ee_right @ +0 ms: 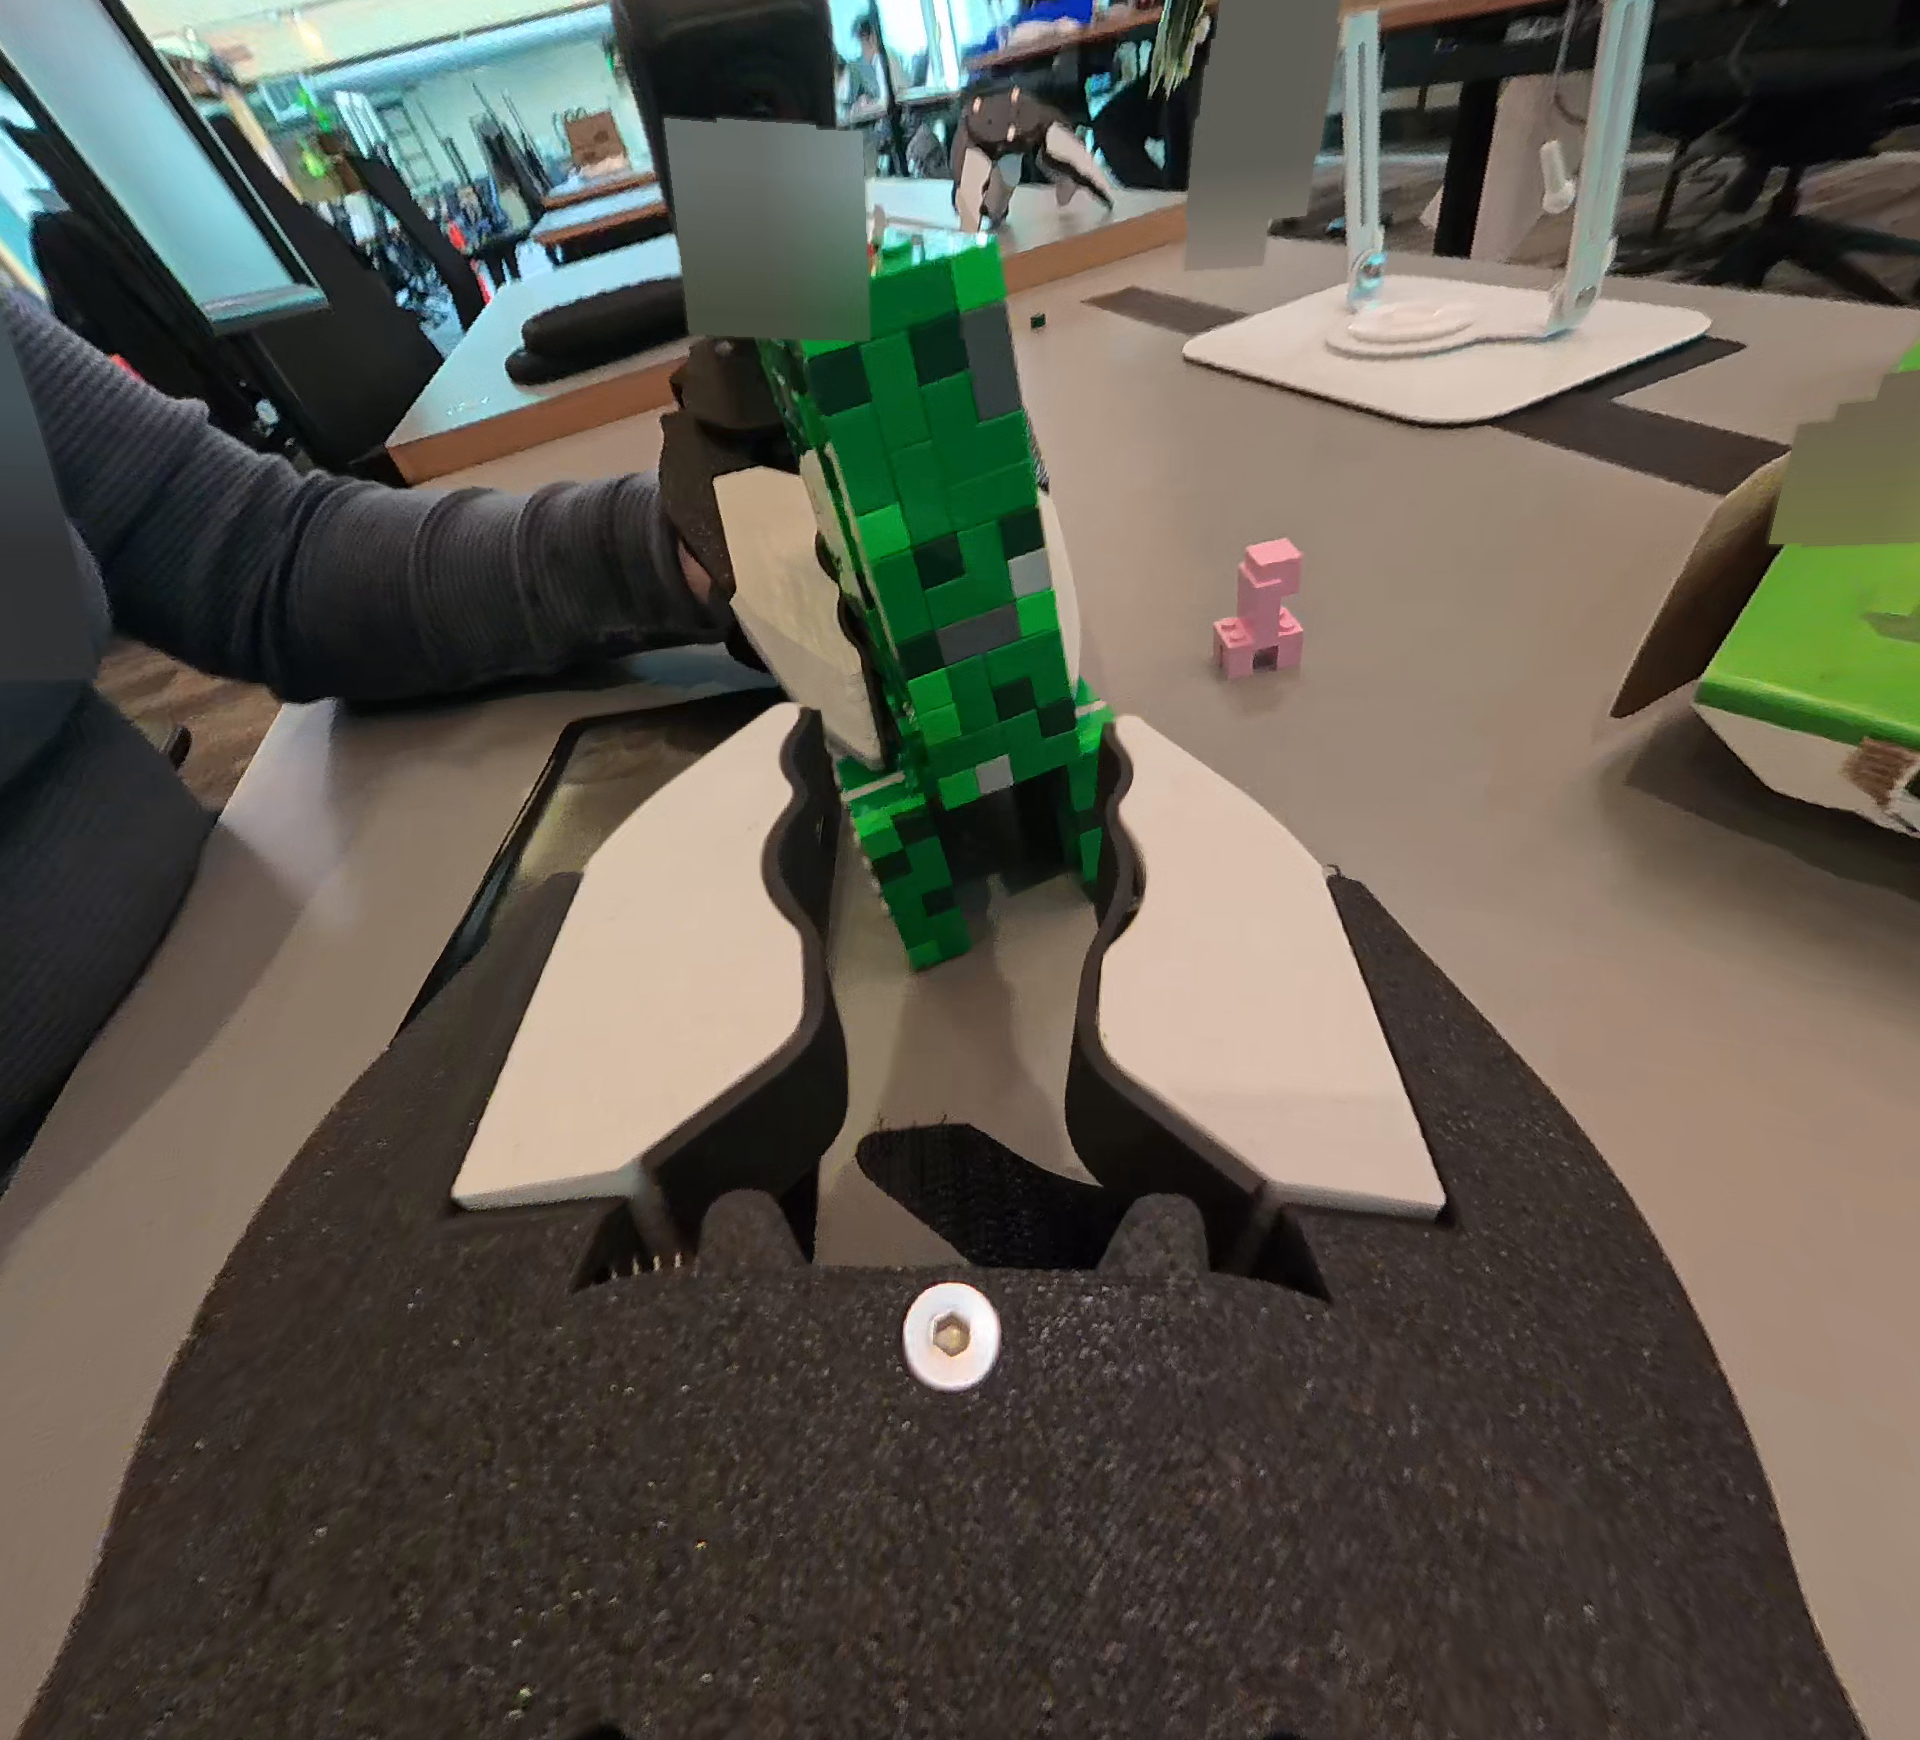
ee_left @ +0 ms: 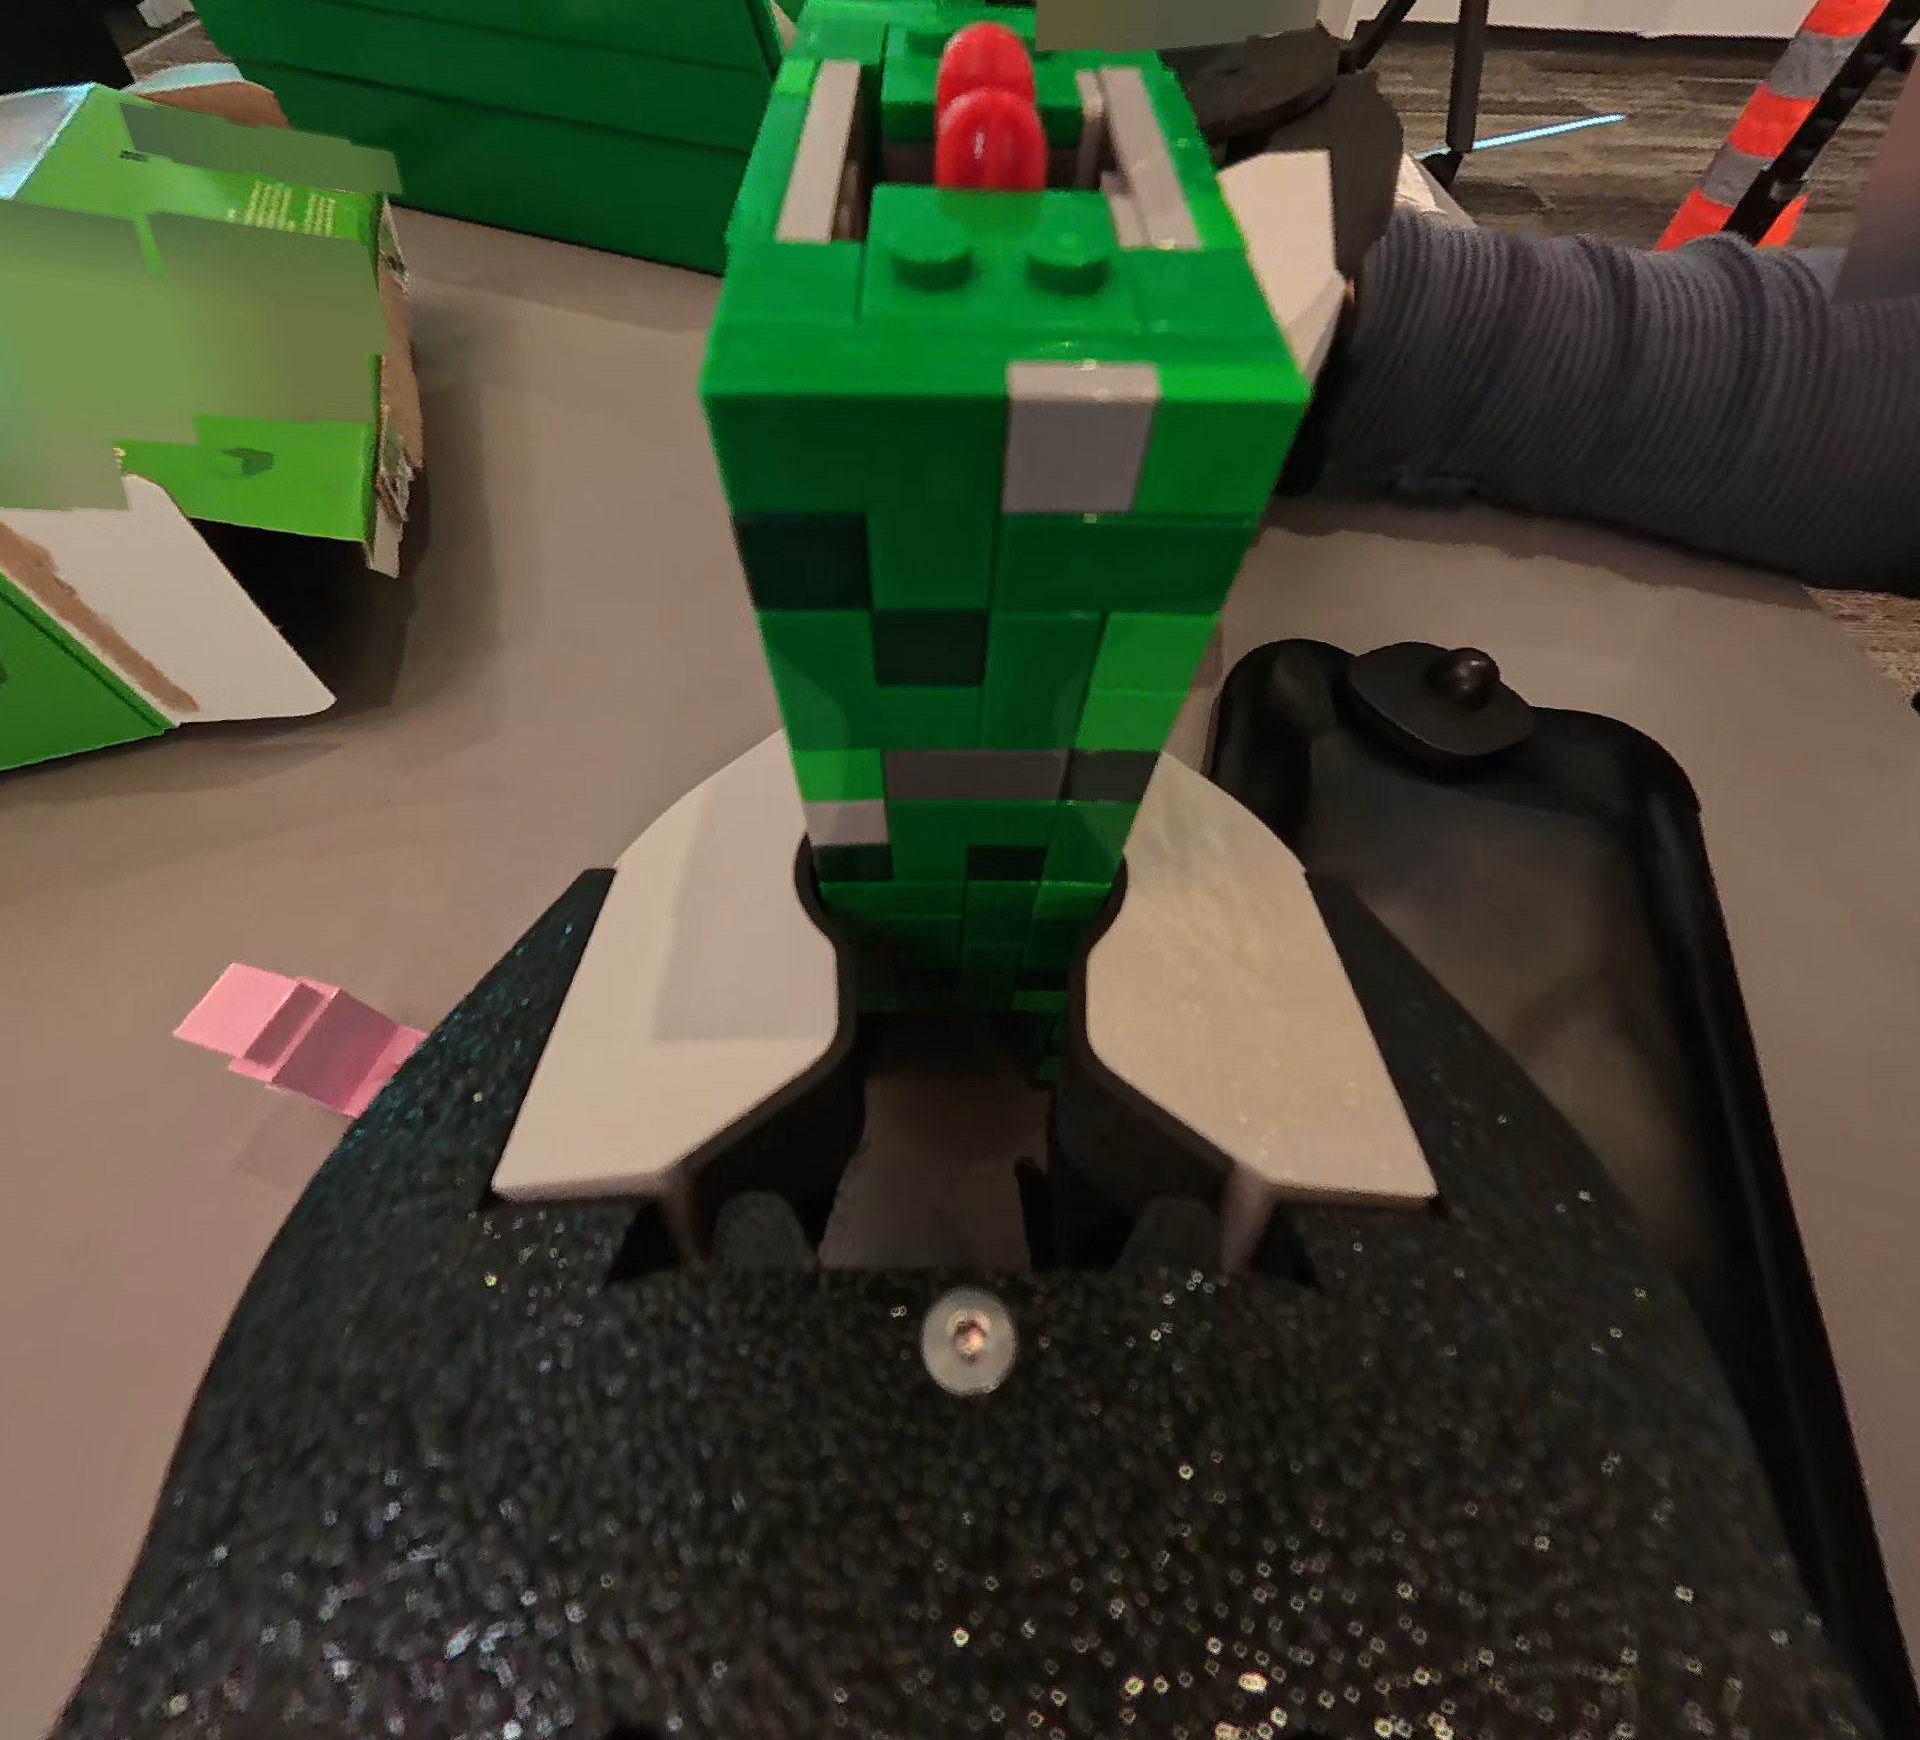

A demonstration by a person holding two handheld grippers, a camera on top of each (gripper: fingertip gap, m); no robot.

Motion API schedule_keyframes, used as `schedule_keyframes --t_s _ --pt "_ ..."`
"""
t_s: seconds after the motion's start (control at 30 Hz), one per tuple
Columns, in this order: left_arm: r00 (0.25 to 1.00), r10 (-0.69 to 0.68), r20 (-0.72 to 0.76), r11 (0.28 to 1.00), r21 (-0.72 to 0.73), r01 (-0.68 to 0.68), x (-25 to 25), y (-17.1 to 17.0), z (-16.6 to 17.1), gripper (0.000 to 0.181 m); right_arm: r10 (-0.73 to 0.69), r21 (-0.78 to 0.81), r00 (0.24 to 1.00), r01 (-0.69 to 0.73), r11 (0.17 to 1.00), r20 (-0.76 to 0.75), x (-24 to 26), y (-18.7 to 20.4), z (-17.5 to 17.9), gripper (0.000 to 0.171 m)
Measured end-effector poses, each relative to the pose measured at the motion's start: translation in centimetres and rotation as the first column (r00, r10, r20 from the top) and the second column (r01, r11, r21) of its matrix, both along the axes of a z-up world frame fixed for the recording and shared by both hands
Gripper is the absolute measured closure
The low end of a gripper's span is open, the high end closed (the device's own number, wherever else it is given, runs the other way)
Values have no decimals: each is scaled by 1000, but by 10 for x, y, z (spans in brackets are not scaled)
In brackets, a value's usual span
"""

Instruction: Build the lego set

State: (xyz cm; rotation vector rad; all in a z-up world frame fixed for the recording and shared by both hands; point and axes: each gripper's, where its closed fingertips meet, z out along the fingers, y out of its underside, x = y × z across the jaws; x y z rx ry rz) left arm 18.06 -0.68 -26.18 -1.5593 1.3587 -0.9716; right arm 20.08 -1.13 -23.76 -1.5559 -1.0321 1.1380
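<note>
A tall green Lego figure [ee_left: 997, 485], made of light green, dark green and grey bricks, is held off the grey table. My left gripper [ee_left: 966, 849] is shut on its middle. Its far end shows studs and two red pieces [ee_left: 982, 116] in a hollow. In the right wrist view the figure [ee_right: 935, 485] leans left, and my right gripper [ee_right: 961, 755] is closed around its lower leg end. The left gripper's white finger [ee_right: 800, 610] clamps the figure from the left. One right finger [ee_left: 1288, 256] shows beside the figure's far end.
A small pink Lego figure [ee_right: 1262, 615] stands on the table [ee_right: 1403, 755]; it also shows in the left wrist view [ee_left: 301, 1036]. A black tray [ee_left: 1662, 911] lies to the right. An open green box [ee_left: 208, 402] and green bins [ee_left: 468, 28] stand to the left. A white stand [ee_right: 1455, 340] is farther back. The gap from one gripper's tips to the other's is roughly 4 cm.
</note>
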Motion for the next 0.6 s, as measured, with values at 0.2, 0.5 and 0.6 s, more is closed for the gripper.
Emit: schedule_keyframes --t_s 0.2,0.5,0.6 --pt "999 -43 -2 999 -2 43 1 0 0 140 98 -98 995 -96 991 18 1 -3 -8 117" --pt "994 -107 2 994 -4 107 5 1 0 140 137 -29 985 -135 990 106 -1 2 -16 123" --pt "991 -131 1 991 -6 131 6 1 0 140 179 -57 977 -174 983 118 -3 -1 -19 128"
